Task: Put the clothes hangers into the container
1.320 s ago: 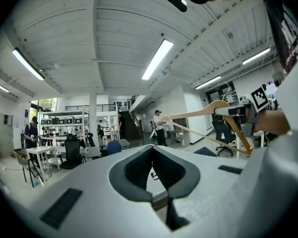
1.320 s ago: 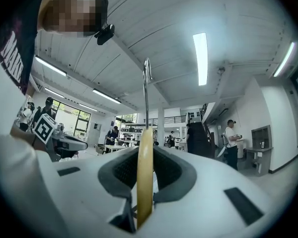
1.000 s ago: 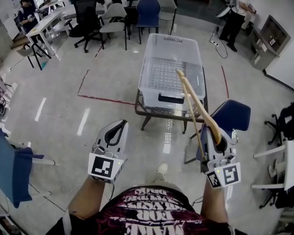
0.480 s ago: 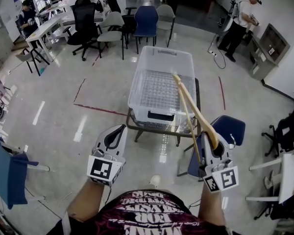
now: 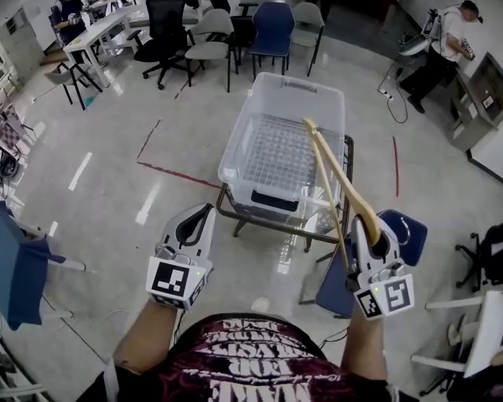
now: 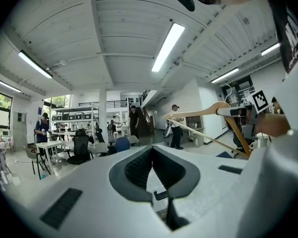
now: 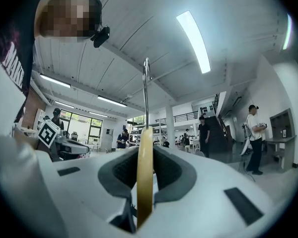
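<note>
A clear plastic container (image 5: pixel 278 80) stands on a metal-framed glass table (image 5: pixel 260 224) ahead of me. My right gripper (image 5: pixel 370 224) is shut on the shoulder end of a wooden hanger (image 5: pixel 335 178), whose long arm reaches up and forward over the container's near right corner. In the right gripper view the hanger (image 7: pixel 145 182) stands edge-on between the jaws of the right gripper (image 7: pixel 145 150), its metal hook (image 7: pixel 145 93) pointing up. My left gripper (image 5: pixel 203 211) hangs short of the table's near left side, shut with nothing in it. From the left gripper (image 6: pixel 151 150) the hanger (image 6: pixel 208 112) shows at the right.
A blue chair (image 5: pixel 402 224) sits just under my right gripper, beside the table. Several office chairs (image 5: pixel 210 32) and desks line the back. Another blue chair (image 5: pixel 12 266) stands at the far left. A person (image 5: pixel 448 40) stands at the back right. Red tape (image 5: pixel 172 172) marks the floor.
Both grippers have travelled forward with me towards the table, and the container now lies closer. The hanger stays gripped in the right gripper, its tip over the container's right side.
</note>
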Motion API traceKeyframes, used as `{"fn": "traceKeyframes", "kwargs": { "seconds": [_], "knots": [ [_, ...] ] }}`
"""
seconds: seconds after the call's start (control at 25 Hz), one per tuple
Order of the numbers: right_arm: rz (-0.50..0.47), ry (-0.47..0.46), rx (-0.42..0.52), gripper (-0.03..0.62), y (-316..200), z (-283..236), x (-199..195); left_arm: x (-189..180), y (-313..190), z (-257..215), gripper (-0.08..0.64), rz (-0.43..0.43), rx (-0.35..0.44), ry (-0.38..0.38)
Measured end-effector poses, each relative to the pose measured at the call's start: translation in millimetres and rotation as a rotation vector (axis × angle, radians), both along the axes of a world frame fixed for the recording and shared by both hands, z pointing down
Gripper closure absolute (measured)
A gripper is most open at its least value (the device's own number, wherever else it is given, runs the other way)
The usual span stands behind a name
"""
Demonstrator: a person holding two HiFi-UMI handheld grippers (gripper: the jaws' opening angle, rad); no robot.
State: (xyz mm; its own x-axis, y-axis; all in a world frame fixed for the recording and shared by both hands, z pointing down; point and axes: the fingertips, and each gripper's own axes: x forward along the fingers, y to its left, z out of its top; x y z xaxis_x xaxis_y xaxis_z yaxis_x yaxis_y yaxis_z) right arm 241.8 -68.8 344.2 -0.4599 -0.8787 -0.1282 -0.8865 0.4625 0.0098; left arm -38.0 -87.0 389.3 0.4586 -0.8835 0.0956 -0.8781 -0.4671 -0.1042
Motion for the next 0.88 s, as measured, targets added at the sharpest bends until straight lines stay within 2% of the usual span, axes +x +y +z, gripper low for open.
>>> {"fn": "traceKeyframes", "kwargs": {
  "seconds": [0.4, 0.76, 0.88],
  "knots": [
    [-0.067, -0.024, -0.048, 0.534, -18.2, 18.4, -5.9, -17.9, -3.7, 3.6, 0.554, -0.073, -0.017, -0.031],
    [-0.062, -0.004, -0.064, 0.534, -41.3, 19.5, 0.4, 5.2, -42.0, 6.9, 0.554, -0.024, -0.013, 0.009],
    [-0.052, -0.007, -0.068, 0.534, -55.6, 21.6, -1.6, 9.6, -59.6, 7.9, 0.554, 0.001, -0.009, 0.001]
  ]
}}
